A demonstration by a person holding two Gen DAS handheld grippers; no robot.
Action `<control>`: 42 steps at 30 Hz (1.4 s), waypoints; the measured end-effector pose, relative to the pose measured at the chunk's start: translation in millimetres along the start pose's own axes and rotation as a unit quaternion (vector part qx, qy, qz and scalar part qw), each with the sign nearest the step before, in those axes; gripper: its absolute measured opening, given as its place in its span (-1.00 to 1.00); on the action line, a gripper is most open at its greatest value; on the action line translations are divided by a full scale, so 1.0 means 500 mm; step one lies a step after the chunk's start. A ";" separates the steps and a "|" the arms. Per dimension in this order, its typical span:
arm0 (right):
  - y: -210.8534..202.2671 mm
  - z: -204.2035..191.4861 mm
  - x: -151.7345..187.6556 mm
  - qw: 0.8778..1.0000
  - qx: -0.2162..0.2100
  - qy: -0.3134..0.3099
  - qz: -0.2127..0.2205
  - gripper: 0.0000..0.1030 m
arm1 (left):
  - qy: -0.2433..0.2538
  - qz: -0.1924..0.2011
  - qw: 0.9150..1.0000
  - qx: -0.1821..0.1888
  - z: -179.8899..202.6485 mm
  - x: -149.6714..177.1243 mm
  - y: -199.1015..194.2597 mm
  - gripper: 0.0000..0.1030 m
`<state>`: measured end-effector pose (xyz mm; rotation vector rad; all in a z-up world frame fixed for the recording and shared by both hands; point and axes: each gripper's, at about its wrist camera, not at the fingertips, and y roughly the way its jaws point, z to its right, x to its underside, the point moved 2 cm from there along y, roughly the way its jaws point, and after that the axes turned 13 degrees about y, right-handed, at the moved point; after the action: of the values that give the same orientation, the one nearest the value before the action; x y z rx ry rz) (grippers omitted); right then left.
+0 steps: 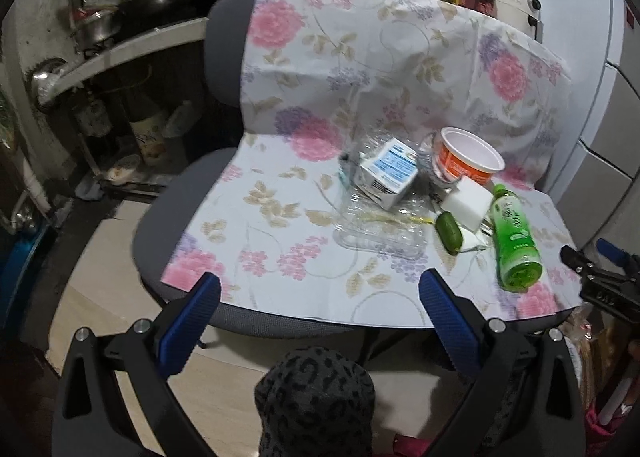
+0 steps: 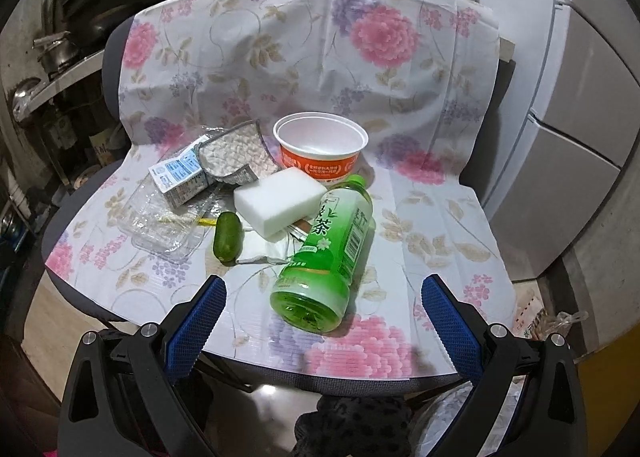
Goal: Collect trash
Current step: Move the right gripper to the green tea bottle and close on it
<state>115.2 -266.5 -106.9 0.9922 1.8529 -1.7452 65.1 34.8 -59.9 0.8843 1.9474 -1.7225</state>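
Trash sits in one heap on the seat of a chair [image 2: 76, 217], which is draped w/ a floral cloth [image 2: 420, 225]; we take the green tea bottle [image 2: 332, 253] as our landmark for everything else.

Nearest us, both tools hang short of the seat's front edge. The right tool [image 2: 324, 321] has its jaws spread wide w/ nothing between them, and the bottle's base lies just ahead of that gap. The left tool [image 1: 320, 317] is equally wide open and empty, off to the left of the bottle, facing bare cloth.

The bottle lies on its side, base toward us, cap end pointing away. We judge it the easiest first pick for the right tool: closest, rigid, lined up w/ the opening.

Just left of the bottle sits a small green gourd-like piece [image 2: 226, 235] on a scrap of white paper [image 2: 256, 249]. Behind and left of the bottle's neck is a white foam block [image 2: 280, 199], touching or nearly so. Further left, a crushed clear plastic tray [image 2: 160, 229], w/ a blue-and-white carton [image 2: 180, 177] behind it.

Beyond the bottle's cap stands an orange cup [image 2: 320, 149], upright, mouth open. Left of that leans a crumpled foil pouch [image 2: 236, 155] against the carton.

Heap is loose and overlapping, so pulling the tray prob. drags neighbours.
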 end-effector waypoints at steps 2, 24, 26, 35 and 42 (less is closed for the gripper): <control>-0.015 -0.002 -0.009 1.000 -0.006 0.000 0.009 0.89 | -0.005 -0.001 1.000 -0.009 -0.004 0.002 -0.007 0.87; -0.075 0.002 -0.004 1.000 -0.011 0.000 0.030 0.89 | 0.017 0.001 1.000 -0.016 0.022 0.018 -0.019 0.87; -0.071 0.003 0.000 1.000 -0.009 0.000 0.026 0.89 | 0.021 -0.005 1.000 -0.010 0.025 0.016 -0.015 0.87; -0.047 0.022 0.015 1.000 0.006 0.016 0.009 0.89 | 0.020 -0.002 1.000 0.017 0.030 0.004 0.025 0.87; 0.008 0.051 0.015 0.999 -0.013 0.038 -0.009 0.89 | 0.048 -0.004 0.999 0.011 0.051 -0.012 0.084 0.87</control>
<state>108.7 -289.7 -118.5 1.0486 1.9305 -1.7123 95.3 10.5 -91.0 0.9849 1.9998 -1.7381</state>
